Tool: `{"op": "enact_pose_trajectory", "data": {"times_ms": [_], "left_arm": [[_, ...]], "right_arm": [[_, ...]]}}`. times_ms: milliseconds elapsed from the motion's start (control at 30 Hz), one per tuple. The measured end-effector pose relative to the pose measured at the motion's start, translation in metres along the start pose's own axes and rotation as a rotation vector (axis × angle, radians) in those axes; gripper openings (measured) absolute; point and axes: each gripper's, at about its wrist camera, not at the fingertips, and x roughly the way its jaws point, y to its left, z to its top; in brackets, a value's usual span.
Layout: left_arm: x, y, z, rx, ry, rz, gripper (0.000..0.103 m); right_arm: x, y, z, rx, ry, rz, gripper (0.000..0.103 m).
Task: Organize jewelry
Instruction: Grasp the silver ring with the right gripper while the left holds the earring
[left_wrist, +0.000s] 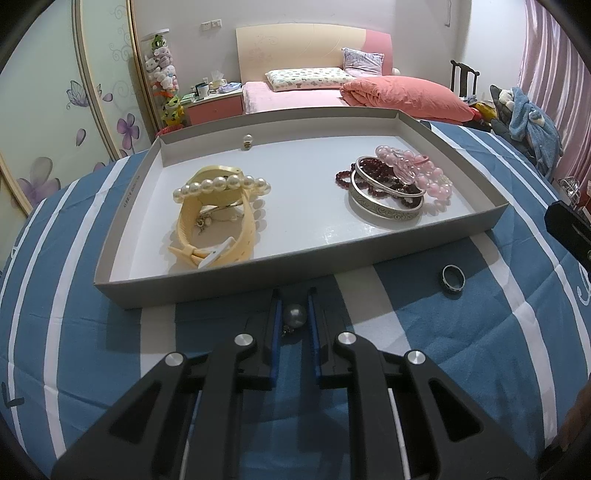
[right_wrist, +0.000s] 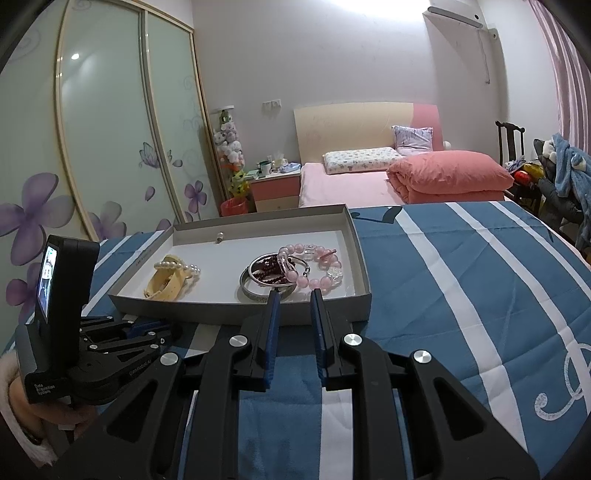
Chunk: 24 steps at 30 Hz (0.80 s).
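Observation:
A grey shallow box (left_wrist: 295, 280) (right_wrist: 236, 306) lies on a blue-and-white striped cover. At its left lie a yellow watch (left_wrist: 214, 236) and a pearl bracelet (left_wrist: 221, 184). At its right lie a silver bangle (left_wrist: 384, 210), dark red beads (left_wrist: 373, 170) and a pink bead bracelet (left_wrist: 417, 166). A small pearl earring (left_wrist: 247, 141) sits by the far wall. My left gripper (left_wrist: 294, 299) is shut on a grey pearl earring (left_wrist: 294, 315), just before the box's near wall. A dark ring (left_wrist: 453, 281) lies on the cover to the right. My right gripper (right_wrist: 294, 297) is open and empty, at the box's near wall.
The left gripper's body (right_wrist: 74, 332) shows at the left of the right wrist view. A pink bed (left_wrist: 332, 92) and nightstand (left_wrist: 214, 107) stand beyond the box. A wardrobe (right_wrist: 92, 147) is to the left, a chair with clothes (left_wrist: 524, 118) to the right.

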Motion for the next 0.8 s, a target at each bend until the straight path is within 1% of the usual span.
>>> {"op": "enact_pose_trajectory", "data": {"times_ms": [167,300,433,533,700,800], "left_arm": [[-0.005,0.015,-0.008,-0.007,0.001,0.031,0.014],[-0.015,0.046,-0.020,-0.033,0.003,0.092,0.014],[-0.021,0.080,-0.028,-0.089,0.009,0.151,0.014],[-0.024,0.097,-0.030,-0.132,0.011,0.157,0.014],[-0.027,0.099,-0.031,-0.133,0.012,0.159,0.014],[-0.029,0.101,-0.032,-0.144,0.011,0.146,0.014]], "right_arm": [[0.001,0.002,0.000,-0.007,0.009,0.005,0.018],[0.004,0.007,-0.001,-0.032,0.032,0.012,0.018],[0.011,0.014,-0.005,-0.062,0.068,0.005,0.018],[0.014,0.017,-0.006,-0.075,0.094,-0.003,0.018],[0.018,0.021,-0.008,-0.093,0.130,-0.015,0.018],[0.021,0.025,-0.009,-0.103,0.148,-0.013,0.018]]}}
